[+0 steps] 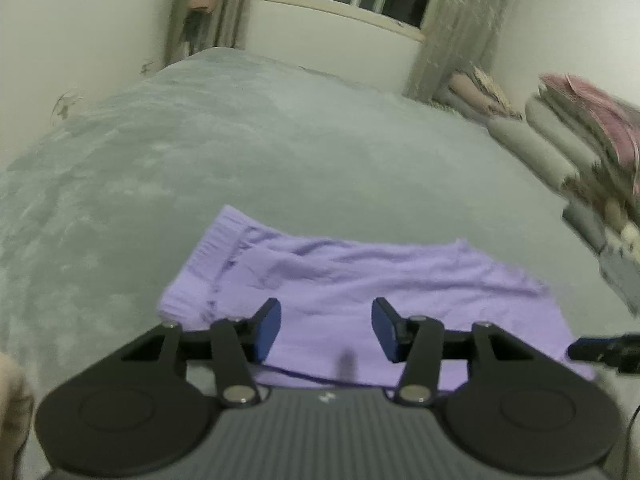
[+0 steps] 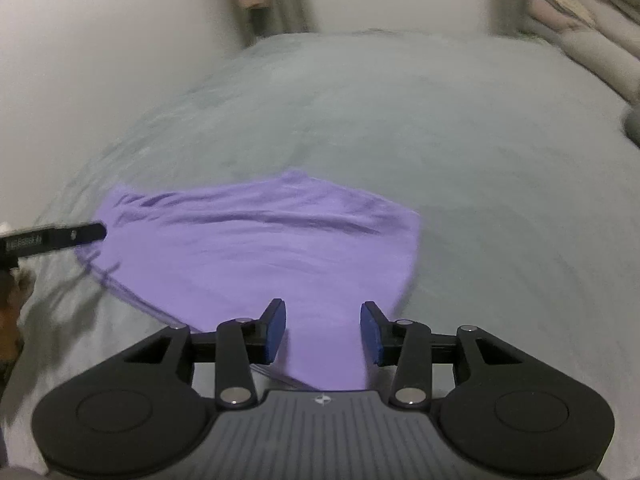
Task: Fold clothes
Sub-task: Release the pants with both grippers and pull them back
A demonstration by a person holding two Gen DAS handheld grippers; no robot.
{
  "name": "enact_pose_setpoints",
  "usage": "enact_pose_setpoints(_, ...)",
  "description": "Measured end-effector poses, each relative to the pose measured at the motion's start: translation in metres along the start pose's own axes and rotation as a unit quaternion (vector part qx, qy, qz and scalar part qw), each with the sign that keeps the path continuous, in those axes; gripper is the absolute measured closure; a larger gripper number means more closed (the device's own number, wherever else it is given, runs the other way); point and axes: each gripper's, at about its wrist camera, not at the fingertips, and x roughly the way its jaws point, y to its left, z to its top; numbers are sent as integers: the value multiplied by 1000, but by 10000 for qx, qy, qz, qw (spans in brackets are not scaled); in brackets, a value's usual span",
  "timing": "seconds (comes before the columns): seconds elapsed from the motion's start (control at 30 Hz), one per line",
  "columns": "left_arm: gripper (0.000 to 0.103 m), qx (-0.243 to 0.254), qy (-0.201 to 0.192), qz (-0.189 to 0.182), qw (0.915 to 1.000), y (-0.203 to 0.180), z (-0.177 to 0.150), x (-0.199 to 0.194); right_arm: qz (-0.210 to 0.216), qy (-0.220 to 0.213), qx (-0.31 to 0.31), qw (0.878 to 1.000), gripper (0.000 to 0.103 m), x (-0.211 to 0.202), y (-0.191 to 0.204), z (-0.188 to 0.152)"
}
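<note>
My left hand-held gripper (image 1: 326,330) has its blue pads apart, nothing between them, and it hangs over the near part of the purple garment (image 1: 340,292). The right hand-held gripper (image 2: 323,332) is the same: pads apart, empty, above the near right corner of the cloth. I think both are held low and spread w/ the fingers pointing forward so that each can take one near edge.

The garment lies flat on the bed (image 1: 240,152), just in front of both grippers. Seen from the left one, a ribbed band, maybe a waistband (image 1: 212,248), is ahead and to the left. A thin dark cord (image 1: 304,376) runs along the near edge, very close under the fingers, so it could catch on a pad. From the right gripper the far right corner (image 2: 412,216) is ahead, to the right.

I cannot tell if the cloth is already folded once or only spread; it fits both. Pictures are blurred, esp. the right one.

Beyond the cloth the bed gives much open room ahead and to the left. Far right there is a pile of bedding (image 1: 580,148), well apart.
</note>
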Motion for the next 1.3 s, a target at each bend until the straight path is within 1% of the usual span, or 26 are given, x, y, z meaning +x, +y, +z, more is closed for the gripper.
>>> enact_pose_setpoints(0.03,56,139,44,80,9999,-5,-2,5,-76,40,102,9999,62,0,-6,-1)
enact_pose_setpoints(0.1,53,234,241,269,9991,-7,-5,18,-178,139,365,9991,62,2,-17,-4)
enact_pose_setpoints(0.13,53,280,340,363,9984,-8,-7,25,-91,136,548,9984,62,1,-22,-5)
enact_pose_setpoints(0.2,51,345,319,415,9980,-9,-9,27,84,130,910,9957,60,0,-31,-7)
enact_pose_setpoints(0.3,48,414,235,482,9977,-15,-8,21,340,106,1285,9911,59,-2,-36,-11)
enact_pose_setpoints(0.37,47,452,180,456,9978,-21,-10,15,510,90,1533,9868,59,-3,-40,-14)
enact_pose_setpoints(0.43,46,553,134,518,9970,-28,-14,14,661,84,1851,9805,59,-2,-45,-16)
enact_pose_setpoints(0.47,46,608,116,559,9965,-32,-16,14,698,75,2041,9764,60,-1,-46,-17)
enact_pose_setpoints(0.57,46,830,117,758,9936,-41,-21,18,744,73,2231,9719,61,-2,-48,-19)
enact_pose_setpoints(0.63,46,1004,139,971,9901,-46,-24,19,702,78,2146,9741,61,-4,-45,-19)
enact_pose_setpoints(0.7,46,1080,123,1104,9879,-48,-23,17,657,79,2080,9759,62,-5,-43,-18)
enact_pose_setpoints(0.73,46,1080,127,1137,9876,-47,-23,15,571,89,1980,9785,63,-5,-41,-17)
enact_pose_setpoints(0.77,45,1078,132,1169,9872,-46,-22,14,356,81,1727,9843,64,-6,-37,-15)
enact_pose_setpoints(0.8,45,1036,97,1168,9877,-44,-20,10,-13,45,1279,9918,63,-9,-28,-12)
enact_pose_setpoints(0.83,45,993,61,1166,9882,-42,-18,7,-325,-53,897,9954,62,-11,-18,-11)
enact_pose_setpoints(0.87,45,958,-1,1146,9888,-40,-16,4,-613,-147,529,9966,62,-13,-8,-9)
enact_pose_setpoints(0.9,44,924,-63,1126,9893,-38,-14,0,-618,-213,353,9972,62,-15,-3,-9)
enact_pose_setpoints(0.97,44,917,-72,1014,9906,-40,-15,1,-338,-374,181,9986,62,-19,5,-6)
enact_pose_setpoints(1.03,45,912,-80,901,9917,-42,-15,3,-167,-428,-20,9989,62,-19,10,-5)
enact_pose_setpoints(1.1,45,906,-87,789,9927,-44,-15,4,-163,-431,-207,9987,62,-16,19,-6)
enact_pose_setpoints(1.2,45,964,-31,710,9928,-47,-16,11,46,-421,-525,9977,62,-6,31,-1)
enact_pose_setpoints(1.27,45,1067,-87,644,9922,-50,-13,17,176,-448,-746,9961,62,3,39,5)
enact_pose_setpoints(1.3,45,1130,-124,596,9917,-52,-12,18,221,-484,-738,9959,62,10,38,9)
